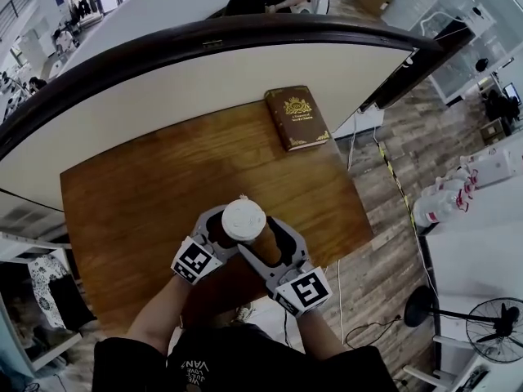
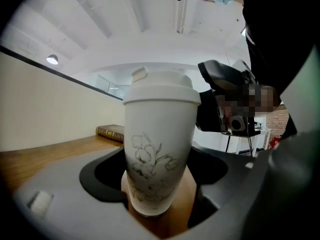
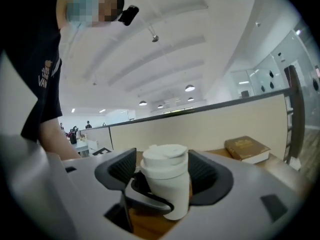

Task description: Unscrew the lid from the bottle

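Near the table [image 1: 147, 194] edge, left gripper [image 1: 222, 229] grips the bottle [image 2: 155, 149] low, freeing the lid [image 3: 164, 160] for the open-jawed right gripper [image 3: 165, 173].

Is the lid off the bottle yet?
Not yet. Done: both tools are around the bottle, left tool low, right tool at the lid. In hand: gripping, though I can't tell if they squeeze. Left: twisting the lid off; it's still on.

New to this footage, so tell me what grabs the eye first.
A white lidded bottle sits between the jaws of both the left gripper and the right gripper, toward the near edge of the wooden table. A brown book with gold ornament lies at the table's far right corner.
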Available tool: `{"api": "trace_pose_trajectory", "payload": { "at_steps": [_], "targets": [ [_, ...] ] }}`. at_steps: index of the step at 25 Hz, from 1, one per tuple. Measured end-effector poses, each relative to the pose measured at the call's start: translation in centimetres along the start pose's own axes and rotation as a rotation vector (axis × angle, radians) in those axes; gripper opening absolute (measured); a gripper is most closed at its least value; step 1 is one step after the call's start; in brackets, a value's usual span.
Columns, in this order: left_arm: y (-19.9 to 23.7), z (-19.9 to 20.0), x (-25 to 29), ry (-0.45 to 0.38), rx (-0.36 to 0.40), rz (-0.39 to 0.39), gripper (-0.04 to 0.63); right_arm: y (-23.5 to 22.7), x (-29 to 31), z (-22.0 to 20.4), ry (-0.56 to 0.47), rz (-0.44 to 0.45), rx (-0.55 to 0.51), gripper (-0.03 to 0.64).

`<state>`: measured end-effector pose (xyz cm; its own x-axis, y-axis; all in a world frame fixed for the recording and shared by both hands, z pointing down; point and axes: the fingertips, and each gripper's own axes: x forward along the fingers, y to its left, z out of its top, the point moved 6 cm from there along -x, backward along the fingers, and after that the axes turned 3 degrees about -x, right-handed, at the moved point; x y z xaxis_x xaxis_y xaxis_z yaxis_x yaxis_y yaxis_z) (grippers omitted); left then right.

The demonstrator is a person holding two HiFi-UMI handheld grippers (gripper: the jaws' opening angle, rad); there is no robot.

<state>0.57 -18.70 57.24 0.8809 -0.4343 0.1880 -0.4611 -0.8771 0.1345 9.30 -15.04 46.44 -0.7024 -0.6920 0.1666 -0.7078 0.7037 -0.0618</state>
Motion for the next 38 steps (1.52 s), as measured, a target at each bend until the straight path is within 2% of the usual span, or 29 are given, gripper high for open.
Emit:
{"api": "trace_pose_trajectory", "payload": {
  "at_steps": [4,7,11,18,23,27,30,33,35,38],
  "targets": [
    [-0.1,0.0,0.0,0.007,-0.003,0.003,0.379,-0.1,0.6,-0.4,0.014,-0.040,-0.044,0.291],
    [-0.1,0.0,0.0,0.011,-0.003,0.004,0.379,-0.6,0.9,-0.3,0.008,0.010,-0.058,0.293],
    [-0.2,-0.1,0.0,0.008,-0.002,0.003,0.379,-1.6,1.0,0.1,0.007,0.186,-0.065,0.293],
    [-0.1,-0.1,0.0,-0.001,-0.003,-0.004,0.377,-4.3,2.0,-0.3,0.047,0.572,-0.116,0.293],
    [0.1,0.1,0.1,-0.004,-0.009,0.000,0.377,-5.5,3.0,0.1,0.088,0.741,-0.116,0.293],
    [-0.2,0.0,0.0,0.005,0.009,-0.002,0.377,-5.4,3.4,0.7,0.166,0.845,-0.172,0.291],
    [-0.1,-0.1,-0.1,0.013,0.001,0.002,0.377,-5.1,3.5,1.0,0.208,0.822,-0.165,0.292],
    [0.0,-0.2,-0.1,0.006,0.004,0.001,0.377,-4.7,2.9,0.8,0.148,0.711,-0.106,0.293],
    [-0.1,-0.2,-0.1,0.006,0.005,0.003,0.377,-4.6,2.1,0.6,0.072,0.582,-0.052,0.293],
    [-0.2,-0.2,-0.1,0.005,0.005,0.011,0.377,-4.1,0.8,0.3,-0.017,0.329,-0.009,0.301]
  ]
}}
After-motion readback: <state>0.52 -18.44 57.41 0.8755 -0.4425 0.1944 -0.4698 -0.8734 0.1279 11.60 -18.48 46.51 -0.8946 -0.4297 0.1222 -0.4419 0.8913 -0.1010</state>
